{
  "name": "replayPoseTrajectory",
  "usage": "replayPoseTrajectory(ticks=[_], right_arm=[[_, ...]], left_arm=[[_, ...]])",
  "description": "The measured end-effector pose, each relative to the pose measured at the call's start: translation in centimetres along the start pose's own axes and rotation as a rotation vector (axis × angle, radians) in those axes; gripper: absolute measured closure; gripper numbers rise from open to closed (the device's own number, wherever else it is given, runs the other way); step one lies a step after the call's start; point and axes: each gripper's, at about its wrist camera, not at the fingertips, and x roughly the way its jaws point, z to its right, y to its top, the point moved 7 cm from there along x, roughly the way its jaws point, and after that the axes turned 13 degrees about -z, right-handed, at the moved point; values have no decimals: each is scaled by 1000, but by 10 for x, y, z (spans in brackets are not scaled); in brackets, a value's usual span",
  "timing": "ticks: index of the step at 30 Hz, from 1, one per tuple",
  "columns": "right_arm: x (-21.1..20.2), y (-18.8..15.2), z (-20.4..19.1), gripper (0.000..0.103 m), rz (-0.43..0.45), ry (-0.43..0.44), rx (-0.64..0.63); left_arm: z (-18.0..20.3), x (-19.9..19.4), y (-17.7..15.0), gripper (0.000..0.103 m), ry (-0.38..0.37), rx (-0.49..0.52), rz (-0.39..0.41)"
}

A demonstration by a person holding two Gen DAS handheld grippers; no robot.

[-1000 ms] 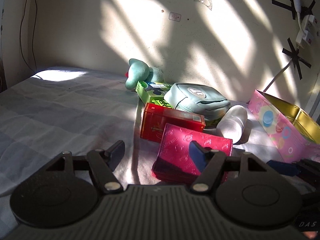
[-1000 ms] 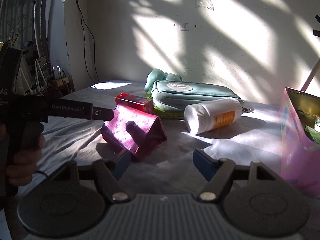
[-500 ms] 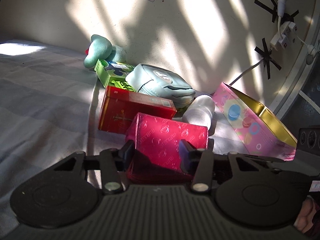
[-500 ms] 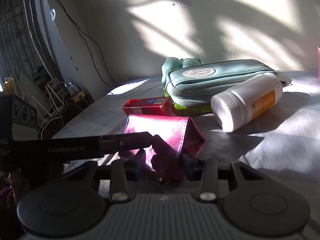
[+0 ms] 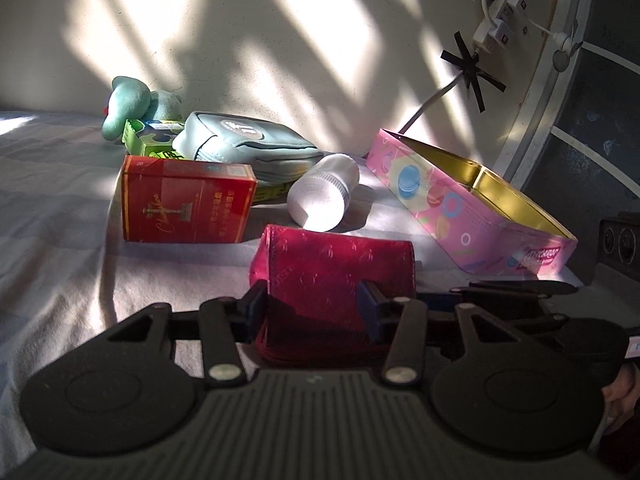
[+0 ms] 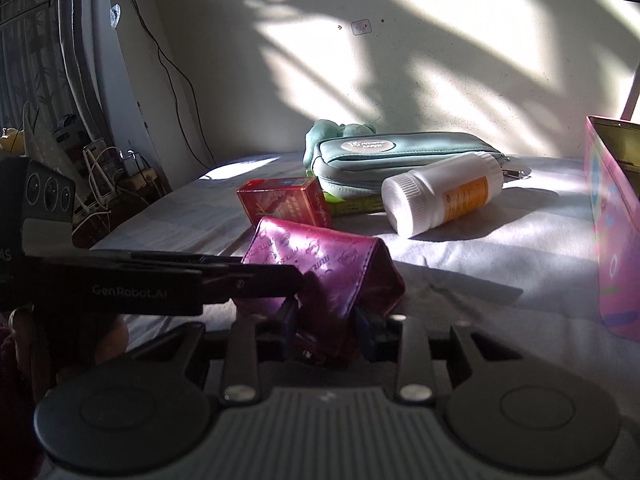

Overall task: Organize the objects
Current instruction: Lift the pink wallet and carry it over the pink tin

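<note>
I've got the glossy magenta embossed wallet (image 5: 336,268) pinched at both ends on the bedsheet: left gripper (image 5: 314,310) across its long side, right gripper (image 6: 326,330) on its narrow end. The pink open tin (image 5: 472,204) lies to the wallet's right.

On the bed (image 5: 60,216), the wallet (image 5: 336,272) lies nearest its front edge, between the fingers of the left gripper (image 5: 314,308) and of the right gripper (image 6: 325,330). Behind it to the left stands the carton (image 5: 186,202); behind it to the right lies the bottle (image 5: 322,192) on its side. Farther back, the pouch (image 5: 248,146) rests on a flat box (image 5: 150,138), with the plush toy (image 5: 132,102) behind them by the wall. The tin (image 5: 460,200) sits along the right edge.
</note>
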Motion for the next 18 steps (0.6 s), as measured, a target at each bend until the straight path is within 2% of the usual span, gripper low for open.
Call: replayPoseTrajectory(ticks=[4,8,18], right_arm=[[-6,-6,7,73,3,6,27],[-4,-7,3,72,6,-12,6],[-4,-8,0,71,14,-23,-12]], left_arm=[[11,3,-3,52,30,61,5],[5,3,-2,51,9,24,-2],[7,2,-3,50,11,30,10]])
